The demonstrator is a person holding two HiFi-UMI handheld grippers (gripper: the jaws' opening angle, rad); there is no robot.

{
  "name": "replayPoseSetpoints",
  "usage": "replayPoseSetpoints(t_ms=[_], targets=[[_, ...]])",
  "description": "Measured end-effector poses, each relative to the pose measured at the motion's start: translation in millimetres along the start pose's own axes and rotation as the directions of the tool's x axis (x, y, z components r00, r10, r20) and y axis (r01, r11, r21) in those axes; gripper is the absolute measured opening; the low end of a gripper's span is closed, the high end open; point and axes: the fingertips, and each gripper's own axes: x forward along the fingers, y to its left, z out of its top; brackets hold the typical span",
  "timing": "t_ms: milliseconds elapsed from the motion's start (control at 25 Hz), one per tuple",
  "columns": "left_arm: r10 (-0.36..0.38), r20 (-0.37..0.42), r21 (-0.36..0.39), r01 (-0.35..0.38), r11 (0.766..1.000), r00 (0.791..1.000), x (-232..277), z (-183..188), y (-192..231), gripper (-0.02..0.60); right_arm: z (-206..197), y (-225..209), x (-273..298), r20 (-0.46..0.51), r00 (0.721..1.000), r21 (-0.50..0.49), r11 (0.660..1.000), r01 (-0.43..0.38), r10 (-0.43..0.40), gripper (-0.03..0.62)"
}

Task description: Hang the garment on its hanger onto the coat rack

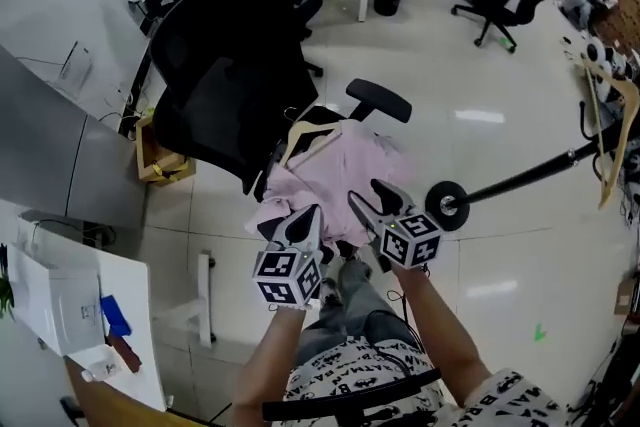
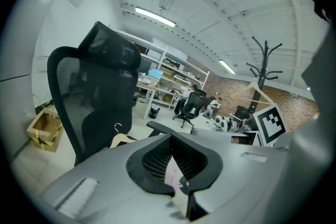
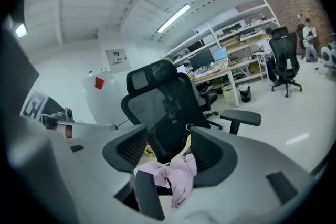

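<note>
The chair (image 1: 225,80), black mesh, stands on the floor (image 1: 480,45) at 11 o'clock from both grippers. The rack (image 1: 447,205) stands on its round base at 3 o'clock from the right gripper (image 3: 168,136), near the chair but clear of it. In the head view its pole runs toward 2 o'clock, and a second hanger (image 1: 622,120) hangs at its top.

The garment (image 1: 335,173), pink and crumpled, lies on the chair seat, not on the rack. Its wooden hanger (image 1: 312,135) sits at the garment's 11 o'clock edge, hook toward the chair back.

The right gripper is at the garment's 5 o'clock edge and points slightly downward. Its fingers stand wide apart. The garment lies low between them, and the pads do not press on it.

The left gripper (image 2: 170,136) is at the garment's 7 o'clock edge. Its fingers meet at the tips. Pink cloth shows through the gap behind the tips, and no cloth shows beyond them.
</note>
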Motion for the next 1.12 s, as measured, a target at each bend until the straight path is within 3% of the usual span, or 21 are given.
replayPoseSetpoints(t_ms=[280, 440, 600, 800, 960, 1120], targets=[[0.139, -0.064, -0.041, -0.142, 0.989, 0.988, 59.6, -15.3, 71.9, -0.015, -47.0, -49.9, 117.6, -0.147, 0.989, 0.061, 0.998, -0.01, 0.019, 0.292], [0.198, -0.106, -0.078, -0.207, 0.975, 0.974, 81.8, -28.9, 108.6, -0.015, -83.2, -64.7, 185.2, -0.225, 0.973, 0.134, 0.991, -0.027, 0.057, 0.331], [0.249, -0.136, -0.134, -0.267, 0.954, 0.959, 100.3, -44.4, 138.6, -0.015, -120.7, -76.2, 252.6, -0.287, 0.954, 0.2, 0.979, -0.026, 0.084, 0.331], [0.297, -0.151, -0.174, -0.321, 0.931, 0.943, 122.6, -52.1, 169.9, -0.015, -164.4, -93.4, 324.2, -0.338, 0.939, 0.265, 0.964, 0.032, 0.062, 0.33], [0.326, -0.15, -0.19, -0.351, 0.917, 0.933, 123.1, -52.0, 186.2, -0.015, -187.8, -104.4, 364.8, -0.339, 0.941, 0.308, 0.945, 0.112, -0.001, 0.33], [0.348, -0.136, -0.218, -0.37, 0.903, 0.928, 120.4, -50.6, 200.4, -0.015, -197.6, -110.9, 397.3, -0.357, 0.933, 0.295, 0.941, 0.166, -0.053, 0.327]])
